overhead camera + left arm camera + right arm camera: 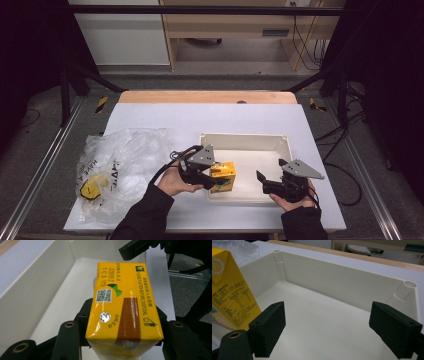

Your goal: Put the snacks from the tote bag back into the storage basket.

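1. Hidden or unclear: in the left tool view the bottom end of the yellow drink carton (123, 307) is cut off by the frame edge, and the black jaws flank it so closely that the pads themselves sit behind its sides. In the right tool view the carton (230, 287) shows as a slice at the left edge, its lower part behind that tool's own jaw. In the high view the carton's print is too small to read.
2. Containers: a shallow cream-white plastic tray (280, 142) sits on the white desk (150, 117). The carton (222, 176) is over the tray's near left corner; whether it rests on the floor cannot be told. The rest of the tray floor is bare.
3. A crumpled clear plastic bag with yellow print (117, 167) lies on the desk left of the tray; contents not legible.
4. Left tool (215, 181): jaws clamped on the carton's two sides, carton pointing away along the jaws.
5. Right tool (261, 177): jaws spread wide, nothing between them, aimed into the tray from its near right side, well apart from the carton.
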Demonstrator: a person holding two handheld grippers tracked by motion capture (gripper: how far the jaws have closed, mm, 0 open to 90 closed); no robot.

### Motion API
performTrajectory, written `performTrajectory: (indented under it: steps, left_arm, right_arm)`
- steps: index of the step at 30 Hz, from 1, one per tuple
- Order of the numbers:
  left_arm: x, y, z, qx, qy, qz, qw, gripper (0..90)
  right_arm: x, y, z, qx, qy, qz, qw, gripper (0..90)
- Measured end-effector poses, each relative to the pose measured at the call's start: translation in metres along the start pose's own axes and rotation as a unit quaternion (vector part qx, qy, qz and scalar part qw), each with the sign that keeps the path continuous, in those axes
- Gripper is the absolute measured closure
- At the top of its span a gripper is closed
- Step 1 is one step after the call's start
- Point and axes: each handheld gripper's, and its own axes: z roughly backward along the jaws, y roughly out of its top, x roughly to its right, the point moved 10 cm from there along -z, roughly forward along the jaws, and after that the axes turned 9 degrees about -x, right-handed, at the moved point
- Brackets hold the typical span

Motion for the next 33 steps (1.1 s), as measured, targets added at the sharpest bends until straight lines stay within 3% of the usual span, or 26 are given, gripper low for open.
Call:
performTrajectory:
  steps: [19, 33]
  left_arm:
    - [0.001, -0.014, -0.02, -0.008, -0.02, -0.006, 0.9998, 50.5]
    - [-0.002, -0.019, -0.025, -0.011, -0.013, -0.006, 0.9998, 49.2]
  right_arm:
    - [-0.001, -0.001, -0.001, -0.002, 0.001, 0.0, 1.0, 13.9]
    - [-0.002, -0.001, -0.001, -0.003, 0.002, 0.003, 1.0, 13.8]
